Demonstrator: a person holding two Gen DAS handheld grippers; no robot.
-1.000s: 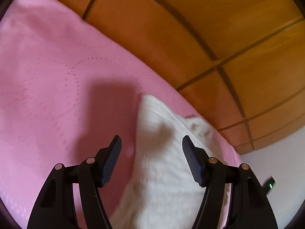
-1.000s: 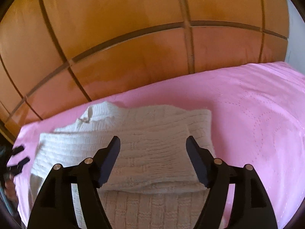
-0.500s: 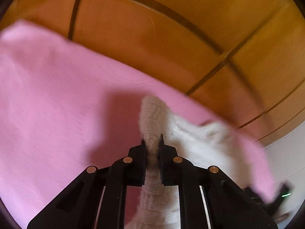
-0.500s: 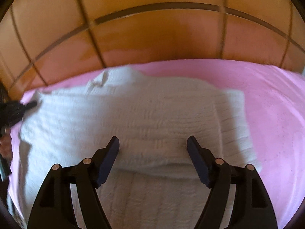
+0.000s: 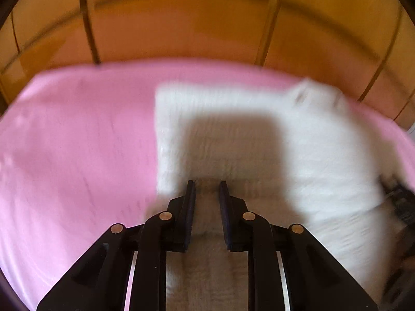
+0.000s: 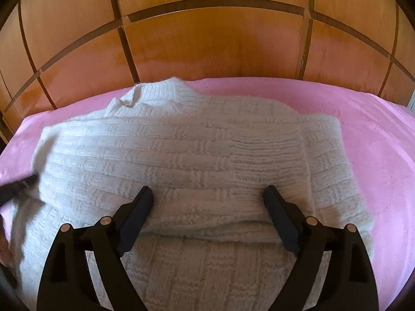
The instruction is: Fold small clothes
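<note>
On the pink bedcover (image 6: pixel 376 134), right up against the wooden panelling (image 6: pixel 207 39), the cream knitted sweater (image 6: pixel 197 155) lay spread out, its ribbed collar (image 6: pixel 155 96) towards the panels. One layer was folded across the body, and that fold's lower edge (image 6: pixel 207 235) ran straight across, just beneath the right tongs.

And the right gripper (image 6: pixel 207 191) was wide, really wide. Its jaws had just been opening further, both pointing down over the middle of the sweater. Knit showed across the whole gap between them, but neither pad pressed on it.

Over to the left wrist view, and it was a blurry one! The left gripper (image 5: pixel 206 185) stood narrow, only a slim gap between the pads, and those jaws had just been opening a touch. Cream knit showed through the gap and below it, in the gripper's own shadow, and no cloth looked pinched. It sat over the sweater's near left part, close to the straight left edge where white met pink. The collar showed as a pale bump at the far right of that view.
</note>
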